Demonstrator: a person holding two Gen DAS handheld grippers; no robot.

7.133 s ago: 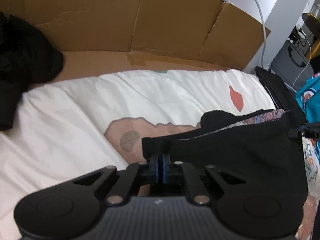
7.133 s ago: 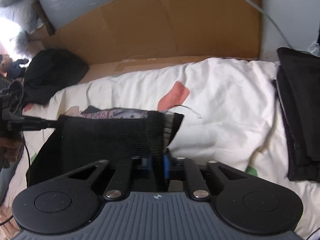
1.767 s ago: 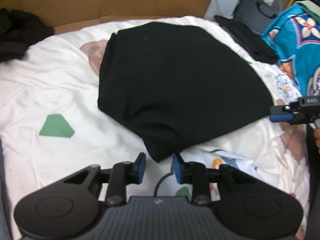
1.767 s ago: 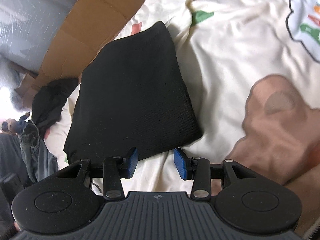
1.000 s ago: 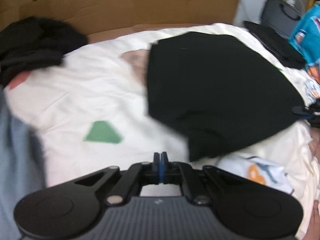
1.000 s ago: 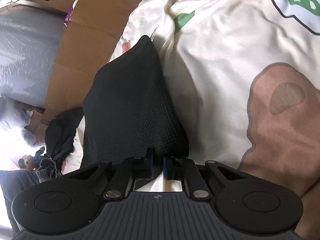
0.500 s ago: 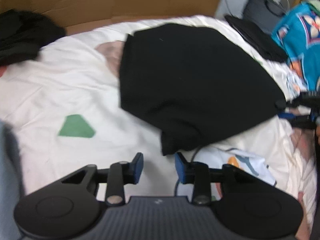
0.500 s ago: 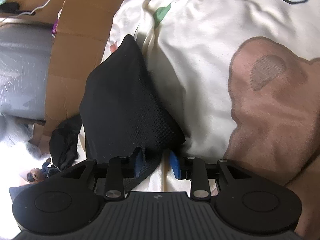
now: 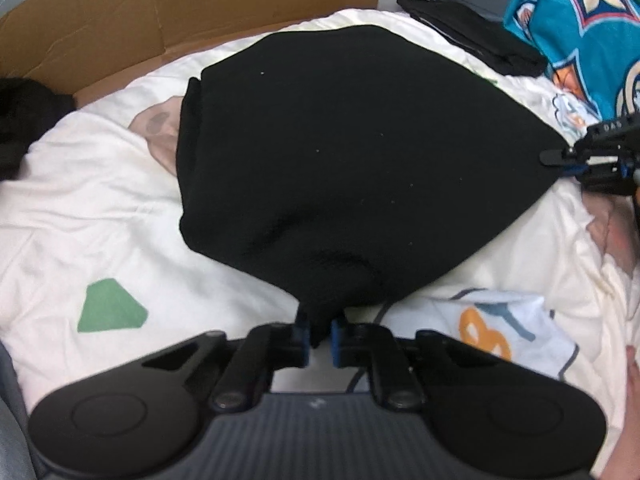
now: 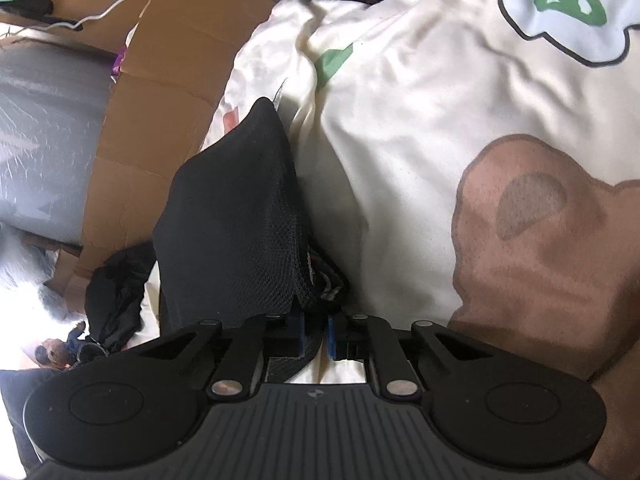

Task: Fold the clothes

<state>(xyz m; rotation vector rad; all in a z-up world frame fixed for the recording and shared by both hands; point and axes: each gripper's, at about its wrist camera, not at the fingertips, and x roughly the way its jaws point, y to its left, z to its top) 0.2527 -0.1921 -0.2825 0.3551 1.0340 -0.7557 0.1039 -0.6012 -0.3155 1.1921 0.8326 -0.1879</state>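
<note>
The black garment (image 9: 352, 168) is spread on the bed (image 9: 100, 208); its near corner is being closed on by the left gripper (image 9: 319, 336), its opposite corner by the right gripper (image 10: 316, 338).

- Left wrist view: rides the left gripper (image 9: 319, 338), looks steeply down across the bed (image 9: 100, 208) toward a cardboard wall (image 9: 200, 12).
- Right wrist view: behind the right gripper (image 10: 316, 338), close, angled down (tilted frame).
- Shared: black garment (image 9: 352, 168), bedcover; right gripper shows at left view's edge.
</note>
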